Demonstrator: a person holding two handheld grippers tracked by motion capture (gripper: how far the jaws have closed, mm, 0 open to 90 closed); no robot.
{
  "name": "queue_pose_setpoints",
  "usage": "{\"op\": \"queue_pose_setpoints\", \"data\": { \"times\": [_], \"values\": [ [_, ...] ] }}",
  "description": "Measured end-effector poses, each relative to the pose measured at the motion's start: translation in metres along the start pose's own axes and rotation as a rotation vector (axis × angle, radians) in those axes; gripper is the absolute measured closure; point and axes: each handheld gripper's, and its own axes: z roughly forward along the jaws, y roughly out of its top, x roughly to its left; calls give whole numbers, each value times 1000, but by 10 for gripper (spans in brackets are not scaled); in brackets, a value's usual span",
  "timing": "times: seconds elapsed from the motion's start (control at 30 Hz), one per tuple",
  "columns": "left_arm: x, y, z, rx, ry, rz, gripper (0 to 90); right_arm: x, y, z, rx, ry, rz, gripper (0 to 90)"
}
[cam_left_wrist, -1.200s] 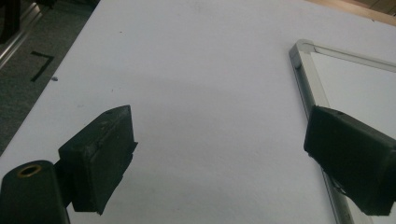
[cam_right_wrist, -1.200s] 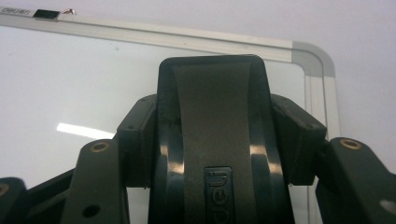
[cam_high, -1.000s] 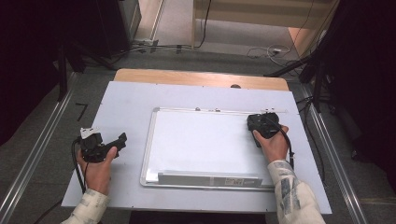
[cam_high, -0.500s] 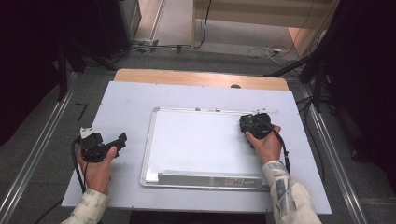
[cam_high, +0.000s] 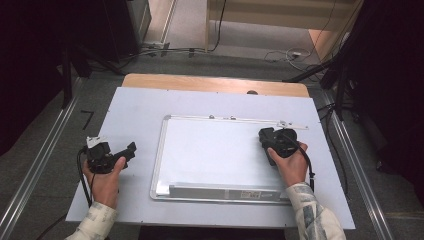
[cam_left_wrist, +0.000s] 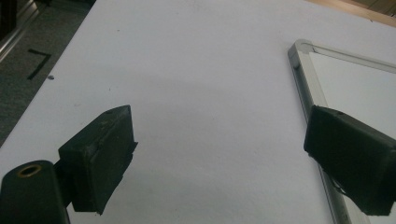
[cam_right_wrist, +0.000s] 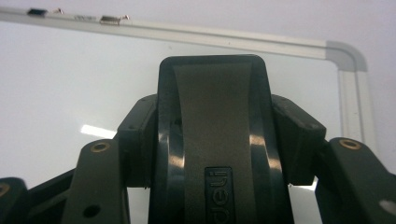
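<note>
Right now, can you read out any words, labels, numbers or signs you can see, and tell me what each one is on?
"deli", partly cut off by the picture's edge: embossed on the black eraser held in the right gripper.
Label on the whiteboard tray: too small to read.
Black tape mark on the floor, shaped like a 7: a marker rather than a number, as far as I can tell.
</note>
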Motion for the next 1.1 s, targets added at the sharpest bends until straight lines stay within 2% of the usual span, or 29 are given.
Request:
{"op": "queue_pose_setpoints", "data": {
  "times": [0.2, 0.5, 1.1],
  "values": [
    [0, 0, -1, -1, -1, -2, 92, 0, -2, -6, 5, 10, 23, 385],
    [1, 0, -2, -3, -4, -2, 92, 5, -4, -20, -11, 12, 25, 385],
    [1, 0, -3, -6, -3, -6, 92, 2, -14, -38, -30, 4, 28, 384]
  ]
}}
